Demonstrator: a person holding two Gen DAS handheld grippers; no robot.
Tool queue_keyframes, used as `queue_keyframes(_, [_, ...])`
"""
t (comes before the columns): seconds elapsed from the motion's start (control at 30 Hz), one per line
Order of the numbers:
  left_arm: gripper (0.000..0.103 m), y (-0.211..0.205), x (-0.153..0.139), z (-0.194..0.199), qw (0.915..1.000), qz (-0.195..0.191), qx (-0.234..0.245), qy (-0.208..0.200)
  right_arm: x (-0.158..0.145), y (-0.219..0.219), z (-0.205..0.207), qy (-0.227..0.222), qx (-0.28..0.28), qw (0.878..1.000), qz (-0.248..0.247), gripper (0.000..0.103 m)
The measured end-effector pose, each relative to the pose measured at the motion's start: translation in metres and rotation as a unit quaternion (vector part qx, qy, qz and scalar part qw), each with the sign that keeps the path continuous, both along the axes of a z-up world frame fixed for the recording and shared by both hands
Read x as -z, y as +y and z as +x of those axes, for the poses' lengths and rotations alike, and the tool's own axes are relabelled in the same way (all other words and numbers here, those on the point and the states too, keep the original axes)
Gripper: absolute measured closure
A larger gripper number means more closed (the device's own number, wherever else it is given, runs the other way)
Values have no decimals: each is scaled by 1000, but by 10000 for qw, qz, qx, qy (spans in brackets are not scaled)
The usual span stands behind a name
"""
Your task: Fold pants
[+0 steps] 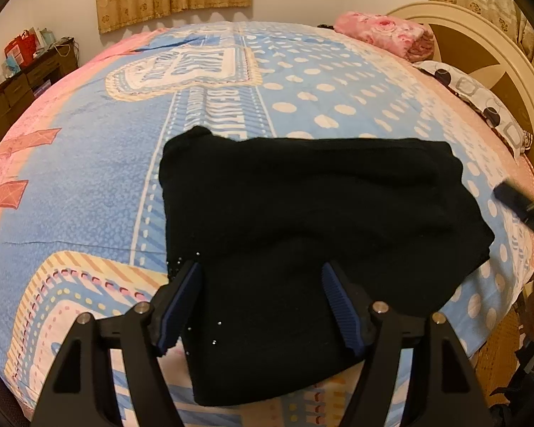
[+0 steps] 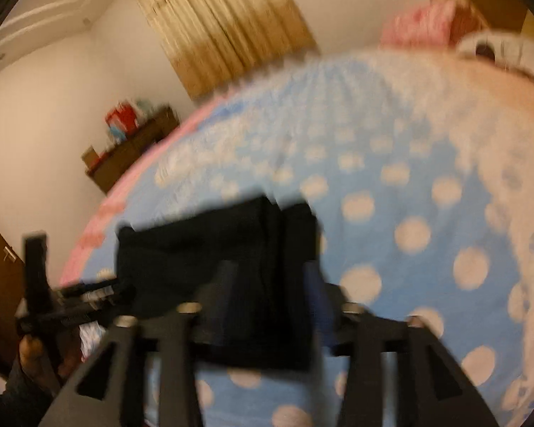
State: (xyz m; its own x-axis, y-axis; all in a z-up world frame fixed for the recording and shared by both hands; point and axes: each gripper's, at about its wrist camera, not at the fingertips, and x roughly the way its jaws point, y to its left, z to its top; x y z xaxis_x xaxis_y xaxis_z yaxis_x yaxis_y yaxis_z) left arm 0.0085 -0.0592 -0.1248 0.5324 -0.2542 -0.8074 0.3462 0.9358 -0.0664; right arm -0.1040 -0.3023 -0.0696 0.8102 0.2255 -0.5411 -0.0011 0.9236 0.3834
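We held the left gripper (image 1: 260, 284) just above the near edge of the black, soft knit pants (image 1: 313, 213), its blue-padded jaws spread apart with cloth showing between them but no pad pressing, probably to pinch that edge for another fold. The right gripper (image 2: 270, 284), at the bundle's three o'clock end, was badly blurred; its jaws looked parted around dark fabric, yet we could not tell whether they gripped. The pants lay already folded into a thick rectangle on the blue polka-dot quilted bedspread (image 1: 99, 163), toward its six o'clock edge.
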Motion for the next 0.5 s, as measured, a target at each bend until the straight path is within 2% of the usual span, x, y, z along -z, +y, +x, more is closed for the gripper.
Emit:
queue_keyframes(0.03, [30,0,0,0,10000,5,-5,-4,-7,6,0,-171,-81,9998,29,43])
queue_keyframes(0.17, [28,-2,2,0,10000,38,-17,-28,-13,41,21,-281,-630,9974,-228,42])
queue_keyframes(0.23, [28,-3,2,-1,10000,65,-24,-48,-5,51,33,-149,-829,9960,-308,42])
queue_keyframes(0.37, [26,-2,3,-1,10000,61,-23,-50,17,52,54,366,-879,9947,-378,42])
queue_keyframes(0.5, [26,1,-4,-1,9999,117,-45,-111,22,48,46,258,-1006,9937,-417,42])
